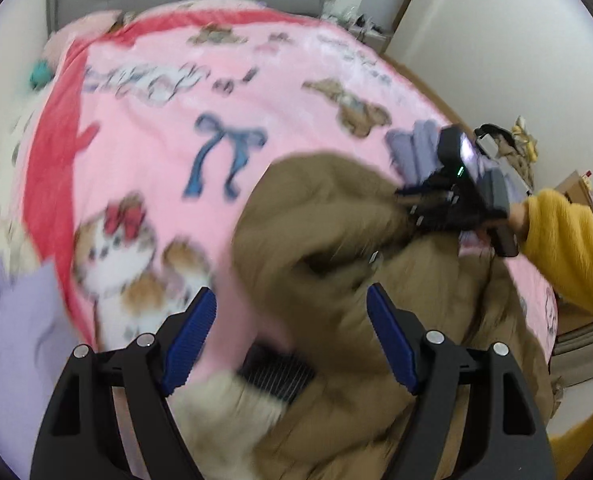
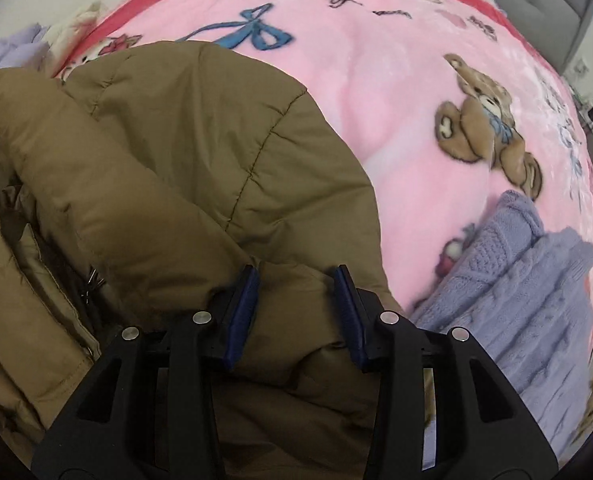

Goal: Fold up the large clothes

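We hold brown jacket (image 2: 200, 152) fold pinched in right gripper (image 2: 296, 312); left gripper (image 1: 292, 336) released, hovering just above jacket's near end on bed (image 1: 280, 92).

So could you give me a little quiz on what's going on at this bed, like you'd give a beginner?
1. True or false: the left gripper is clamped on the brown puffer jacket.
2. What lies on the pink teddy-bear blanket beside the jacket? A) a lavender knitted sweater B) a blue towel C) a grey pillow
3. Fill in: the right gripper pinches a fold of the ____.

Key: 1 false, its jaws stand open over the jacket; 2 A; 3 jacket.
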`<state>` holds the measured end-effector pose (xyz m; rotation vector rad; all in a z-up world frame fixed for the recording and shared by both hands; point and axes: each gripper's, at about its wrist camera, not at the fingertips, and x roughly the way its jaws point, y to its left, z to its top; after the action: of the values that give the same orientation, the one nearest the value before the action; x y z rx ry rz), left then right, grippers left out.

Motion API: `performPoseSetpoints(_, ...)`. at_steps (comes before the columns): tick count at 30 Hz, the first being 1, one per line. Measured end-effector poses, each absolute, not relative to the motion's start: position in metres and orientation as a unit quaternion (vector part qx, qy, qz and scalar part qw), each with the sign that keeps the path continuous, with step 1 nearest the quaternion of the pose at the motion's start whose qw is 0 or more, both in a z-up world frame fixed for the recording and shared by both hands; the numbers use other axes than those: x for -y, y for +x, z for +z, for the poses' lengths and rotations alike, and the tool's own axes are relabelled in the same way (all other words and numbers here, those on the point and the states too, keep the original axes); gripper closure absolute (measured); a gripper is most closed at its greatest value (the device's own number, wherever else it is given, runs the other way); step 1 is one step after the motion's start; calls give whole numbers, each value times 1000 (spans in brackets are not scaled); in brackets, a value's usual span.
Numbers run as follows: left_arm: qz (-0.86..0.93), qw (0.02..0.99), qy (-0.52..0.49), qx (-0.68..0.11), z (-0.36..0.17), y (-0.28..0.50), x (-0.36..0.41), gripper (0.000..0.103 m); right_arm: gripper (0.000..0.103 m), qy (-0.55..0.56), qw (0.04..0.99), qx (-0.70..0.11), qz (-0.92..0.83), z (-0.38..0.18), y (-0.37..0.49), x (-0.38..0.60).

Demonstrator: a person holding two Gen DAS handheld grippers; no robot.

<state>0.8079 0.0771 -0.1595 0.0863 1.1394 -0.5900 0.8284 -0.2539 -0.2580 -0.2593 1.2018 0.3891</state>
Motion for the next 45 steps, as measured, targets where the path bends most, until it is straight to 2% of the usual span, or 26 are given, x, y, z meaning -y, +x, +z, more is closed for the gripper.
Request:
performPoseSetpoints(2,-265,804,-2,-532,-162,802,-94,27,63,-88,804,-558,186,-256,827,258)
performPoseSetpoints(4,-268,822,-50,-499,-150,804,-96,27,63,-64,806,-555,198,-251,826,262)
performPoseSetpoints(6,-280,841,-92,-453,-133,812,-87,26,64,-58,804,-558,198,-249,826,265)
performPoseSetpoints(7,-286,843,-108,-442,-129,818,-81,21,64,-55,805,-557,199,-245,827,267)
performPoseSetpoints(9,-282,841,-134,-442,-128,844,-54,20,64,-39,820,-535,198,-231,830,274)
performPoseSetpoints(12,-283,817,-126,-487,-154,875,-22,20,64,14,853,-491,176,-205,833,292)
performPoseSetpoints(14,-279,797,-123,-521,-183,881,-12,21,63,35,850,-494,179,-200,836,299)
performPoseSetpoints(18,-263,775,-90,-567,-233,868,-16,23,63,25,825,-529,198,-217,826,304)
performPoseSetpoints(20,-244,761,-77,-596,-262,861,-26,28,66,8,816,-544,194,-230,817,305)
performPoseSetpoints(23,-223,755,-96,-609,-289,862,-48,30,66,14,807,-560,186,-252,810,310)
performPoseSetpoints(26,-214,750,-141,-610,-301,866,-60,31,66,18,803,-571,170,-263,811,311)
performPoseSetpoints(29,-211,769,-79,-598,-286,863,-47,31,63,7,803,-570,171,-253,815,306)
performPoseSetpoints(31,-249,783,-56,-568,-263,857,-44,32,64,29,813,-540,216,-232,814,311)
performPoseSetpoints(32,-261,785,-60,-559,-256,859,-45,32,61,39,819,-526,226,-224,813,313)
performPoseSetpoints(34,-266,792,-64,-545,-240,865,-49,32,49,60,835,-497,227,-208,818,319)
performPoseSetpoints(35,-260,800,-58,-537,-233,871,-50,32,46,61,838,-494,223,-205,822,320)
performPoseSetpoints(36,-249,808,-48,-531,-228,879,-49,32,46,57,838,-497,217,-205,829,318)
performPoseSetpoints(38,-231,805,-16,-546,-232,900,-39,24,39,18,829,-524,196,-215,850,306)
performPoseSetpoints(39,-224,792,5,-568,-242,911,-32,24,31,-4,821,-540,187,-222,859,298)
performPoseSetpoints(45,-209,724,106,-648,-299,931,4,22,31,9,765,-617,184,-266,892,281)
